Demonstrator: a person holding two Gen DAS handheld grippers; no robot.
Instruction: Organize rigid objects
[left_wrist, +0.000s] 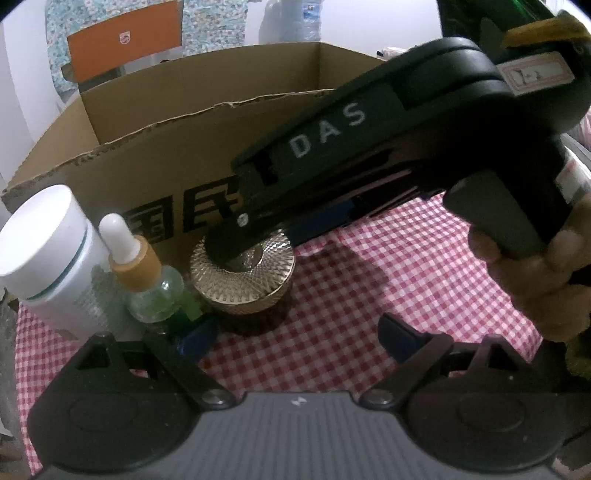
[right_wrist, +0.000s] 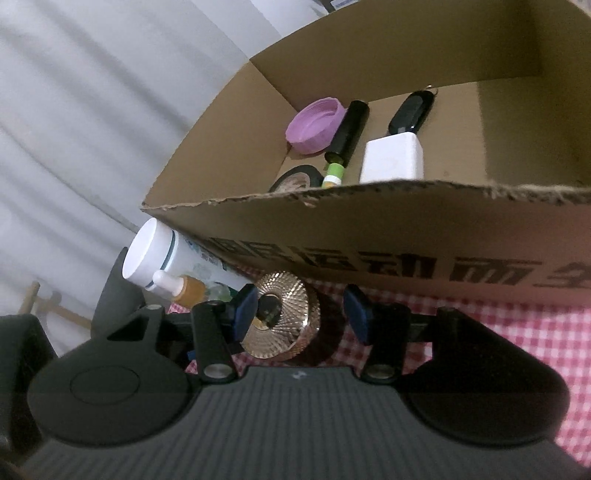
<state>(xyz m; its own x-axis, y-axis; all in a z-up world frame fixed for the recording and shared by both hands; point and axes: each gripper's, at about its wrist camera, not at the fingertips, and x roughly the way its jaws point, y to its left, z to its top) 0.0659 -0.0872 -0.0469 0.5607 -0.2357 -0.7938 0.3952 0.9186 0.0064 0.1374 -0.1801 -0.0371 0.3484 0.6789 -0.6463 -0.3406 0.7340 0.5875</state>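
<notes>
With our right tongs (right_wrist: 301, 317) spread open around the gold jar (right_wrist: 284, 321) on the surface beside the cardboard box (right_wrist: 369, 236), we should close squarely before lifting; left tongs (left_wrist: 295, 336) idle open.

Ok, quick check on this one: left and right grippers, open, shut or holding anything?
Left gripper: open, holding nothing.
Right gripper: open, fingers either side of the gold-lidded jar, not yet closed on it.
</notes>
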